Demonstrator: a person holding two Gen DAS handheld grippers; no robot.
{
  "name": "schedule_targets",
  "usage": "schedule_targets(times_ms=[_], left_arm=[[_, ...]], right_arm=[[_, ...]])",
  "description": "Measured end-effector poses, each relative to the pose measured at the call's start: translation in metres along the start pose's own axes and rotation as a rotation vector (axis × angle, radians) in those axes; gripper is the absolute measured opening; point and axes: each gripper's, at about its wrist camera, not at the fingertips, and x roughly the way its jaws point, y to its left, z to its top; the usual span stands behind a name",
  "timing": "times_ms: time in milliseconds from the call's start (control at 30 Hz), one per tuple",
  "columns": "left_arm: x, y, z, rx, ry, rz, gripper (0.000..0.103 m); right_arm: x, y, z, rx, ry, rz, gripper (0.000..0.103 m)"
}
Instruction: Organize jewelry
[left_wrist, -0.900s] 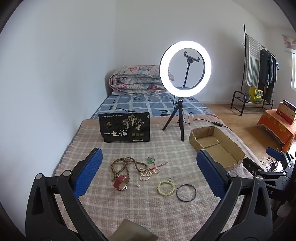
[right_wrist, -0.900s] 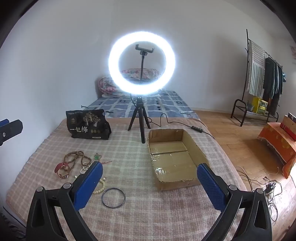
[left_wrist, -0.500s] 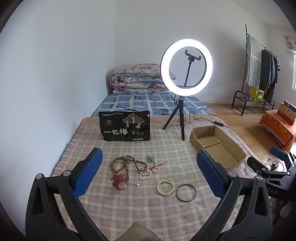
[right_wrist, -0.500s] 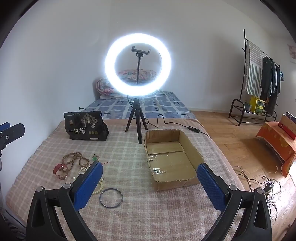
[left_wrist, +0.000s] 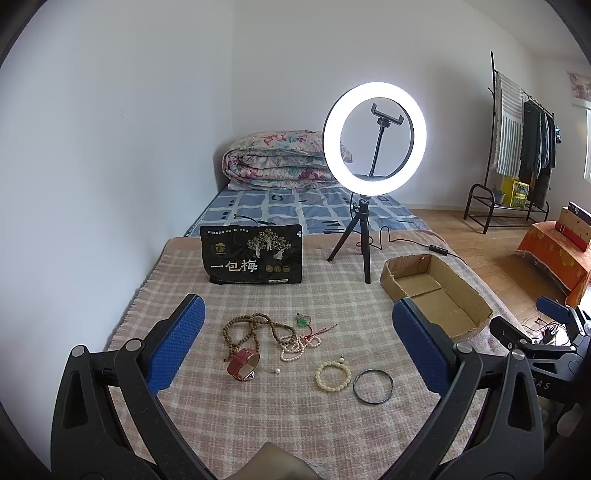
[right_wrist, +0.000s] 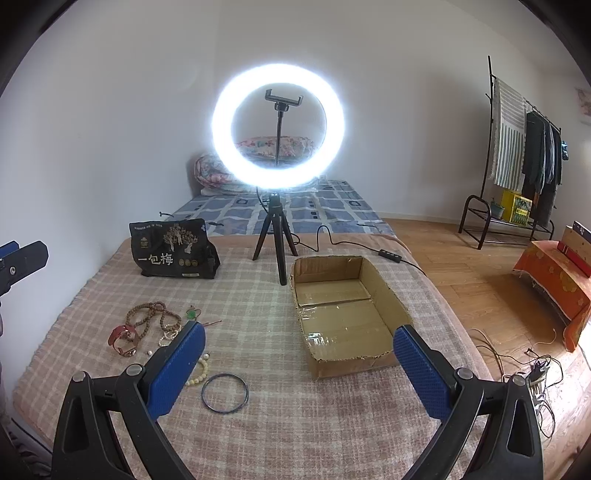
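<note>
Nothing is picked up yet: the left gripper (left_wrist: 295, 339) and right gripper (right_wrist: 299, 354) both hover spread wide and empty above the checked blanket (left_wrist: 258, 413), so the next move is probably a descent onto one piece. Nearest its front edge lie the black bangle (left_wrist: 373, 386) and cream bead bracelet (left_wrist: 332, 376), then the red watch (left_wrist: 243, 364), pearls and brown bead necklace (left_wrist: 247, 328); the empty cardboard box (right_wrist: 343, 314) sits farther along the right edge.

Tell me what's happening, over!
Left tool open, empty. Right tool open, empty. Thin black ring bangle and other jewelry loose on checked blanket; open cardboard box empty. Nothing blocking.
</note>
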Motion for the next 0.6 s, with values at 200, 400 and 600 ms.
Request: schedule_targets(times_ms=[200,400,600], left_arm=[[-0.0003,0.0004,0.0009,0.001,0.001,0.001,0.103],[-0.0007,0.0,-0.0003,-0.001,-0.001,0.003,0.103],[-0.0007,-0.0005,-0.0011,0.0,-0.002,0.003,0.103]], right_arm=[[0.0022,0.0027,-0.001,-0.001,0.005,0.001,0.103],[0.002,0.0036,-0.0012,-0.006,0.006,0.0,0.103],[0.0008,0.005,-0.004,-0.017,0.0,-0.003,0.103]])
